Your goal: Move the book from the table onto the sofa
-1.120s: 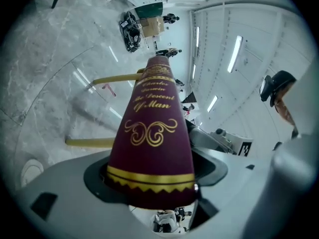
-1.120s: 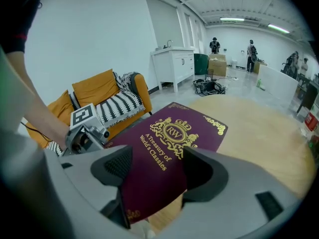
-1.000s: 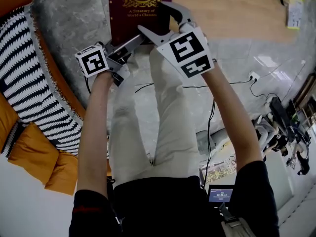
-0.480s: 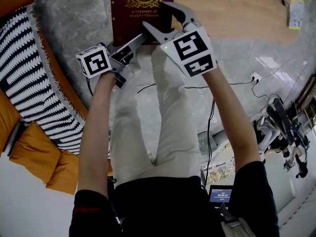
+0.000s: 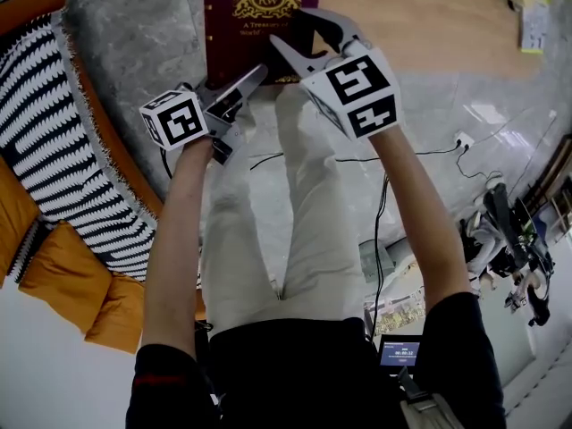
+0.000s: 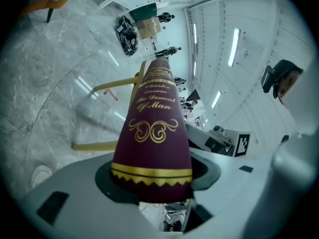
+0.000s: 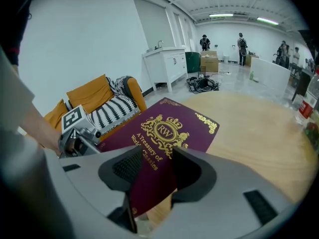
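A thick maroon book (image 5: 259,25) with gold print lies on the wooden table (image 5: 429,16), its near end reaching over the edge. My left gripper (image 5: 248,80) comes from the left. In the left gripper view its jaws have been closing and now sit against both sides of the gold-lettered spine (image 6: 152,133), so the left gripper (image 6: 152,183) is shut on it. My right gripper (image 5: 299,36) straddles the book's near edge. The cover (image 7: 169,133) runs between the jaws of the right gripper (image 7: 157,171), which have been closing. I see no press of the pads. The striped sofa (image 5: 54,141) is at the left.
Orange cushions (image 5: 63,275) lie on the sofa's near end. The person's legs stand under the grippers, with a cable (image 5: 295,157) on the marble floor. Gear and a small screen (image 5: 399,351) sit at the lower right. A white cabinet (image 7: 167,66) and people stand far back.
Both grippers' jaws have narrowed around the book's near end. The right gripper's fingers stand closer together over the cover. Hands and book have hardly shifted.
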`<control>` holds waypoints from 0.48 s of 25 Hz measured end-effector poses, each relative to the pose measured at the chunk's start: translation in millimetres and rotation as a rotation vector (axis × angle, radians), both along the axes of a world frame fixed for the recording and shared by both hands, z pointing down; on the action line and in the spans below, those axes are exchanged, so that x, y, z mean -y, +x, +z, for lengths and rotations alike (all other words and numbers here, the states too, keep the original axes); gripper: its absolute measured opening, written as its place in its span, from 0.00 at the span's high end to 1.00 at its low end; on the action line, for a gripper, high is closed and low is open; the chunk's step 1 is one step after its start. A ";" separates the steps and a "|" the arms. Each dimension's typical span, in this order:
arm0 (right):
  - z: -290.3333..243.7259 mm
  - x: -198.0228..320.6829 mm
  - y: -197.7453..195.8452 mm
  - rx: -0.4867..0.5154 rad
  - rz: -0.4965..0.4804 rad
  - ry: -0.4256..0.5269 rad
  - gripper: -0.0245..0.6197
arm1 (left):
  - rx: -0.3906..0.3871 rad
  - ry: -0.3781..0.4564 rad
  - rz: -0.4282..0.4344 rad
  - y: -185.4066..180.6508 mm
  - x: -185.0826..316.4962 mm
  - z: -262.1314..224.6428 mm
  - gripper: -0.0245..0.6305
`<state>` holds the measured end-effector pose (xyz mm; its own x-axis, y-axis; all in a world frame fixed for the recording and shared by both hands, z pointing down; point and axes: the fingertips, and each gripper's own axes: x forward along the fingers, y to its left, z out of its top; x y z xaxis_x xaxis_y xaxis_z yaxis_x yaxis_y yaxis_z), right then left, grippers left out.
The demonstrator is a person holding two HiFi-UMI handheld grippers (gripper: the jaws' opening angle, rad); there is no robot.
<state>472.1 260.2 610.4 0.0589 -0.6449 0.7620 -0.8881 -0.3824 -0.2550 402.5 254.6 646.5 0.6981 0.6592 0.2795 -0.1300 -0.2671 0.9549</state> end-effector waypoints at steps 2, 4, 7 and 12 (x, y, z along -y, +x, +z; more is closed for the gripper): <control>-0.2 -2.2 0.0 0.007 0.006 0.002 0.66 | -0.002 0.023 0.007 0.0 0.6 -0.2 0.58; -0.7 -3.7 -0.5 0.005 0.008 0.004 0.67 | -0.005 0.045 0.011 0.4 1.7 -0.9 0.58; -6.1 -2.3 0.3 -0.003 0.008 0.002 0.71 | -0.011 0.059 0.005 2.5 9.4 -4.7 0.59; -23.0 4.9 1.5 -0.008 0.009 0.008 0.77 | -0.017 0.084 -0.008 4.1 29.6 -20.6 0.59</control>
<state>473.5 255.3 587.5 0.0708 -0.6502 0.7564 -0.8868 -0.3882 -0.2507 406.7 225.0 625.9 0.7082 0.6287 0.3212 -0.1161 -0.3450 0.9314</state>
